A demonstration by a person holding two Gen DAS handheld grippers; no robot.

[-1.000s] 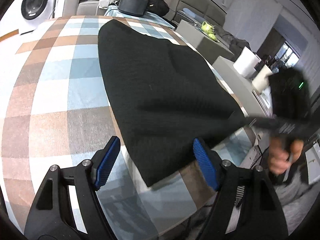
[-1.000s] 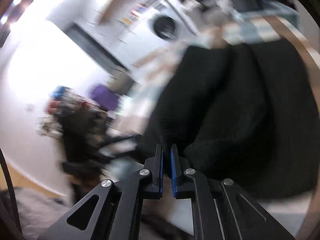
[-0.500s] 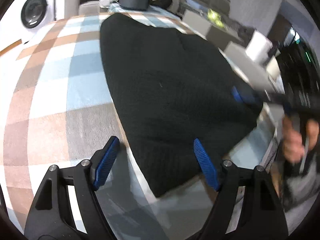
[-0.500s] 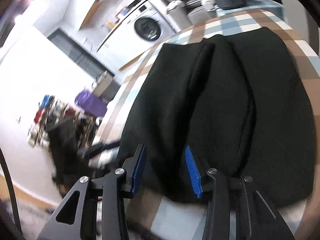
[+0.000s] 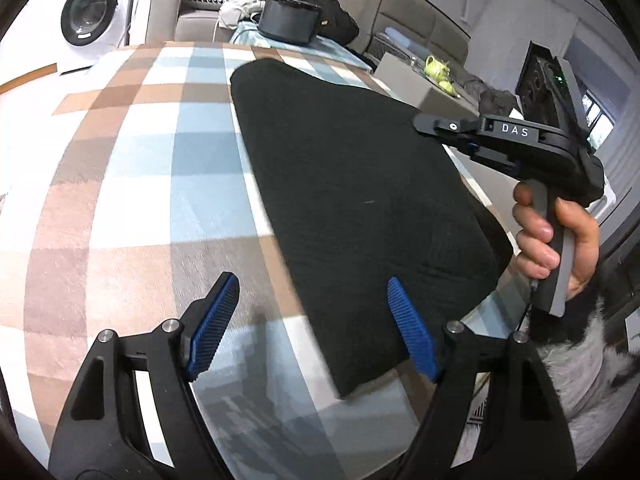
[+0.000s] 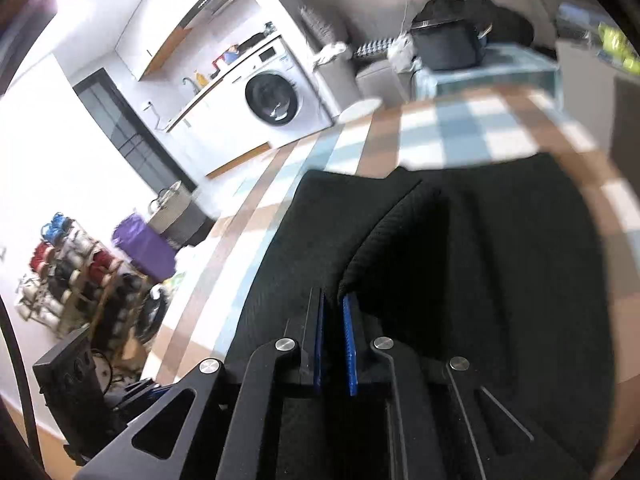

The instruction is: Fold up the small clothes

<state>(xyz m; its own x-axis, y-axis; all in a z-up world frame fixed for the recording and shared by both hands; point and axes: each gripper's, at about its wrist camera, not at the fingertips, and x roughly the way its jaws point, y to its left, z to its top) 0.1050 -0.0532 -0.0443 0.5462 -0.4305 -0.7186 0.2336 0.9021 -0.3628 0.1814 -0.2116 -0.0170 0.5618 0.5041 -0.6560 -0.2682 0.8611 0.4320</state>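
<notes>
Left wrist: black garment (image 5: 360, 200) lengthwise away.

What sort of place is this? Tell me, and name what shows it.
Probably a home living and laundry area: a front-loading washing machine under a counter, a grey sofa along the wall, and a checked blanket spread as a folding surface under a black garment.
</notes>
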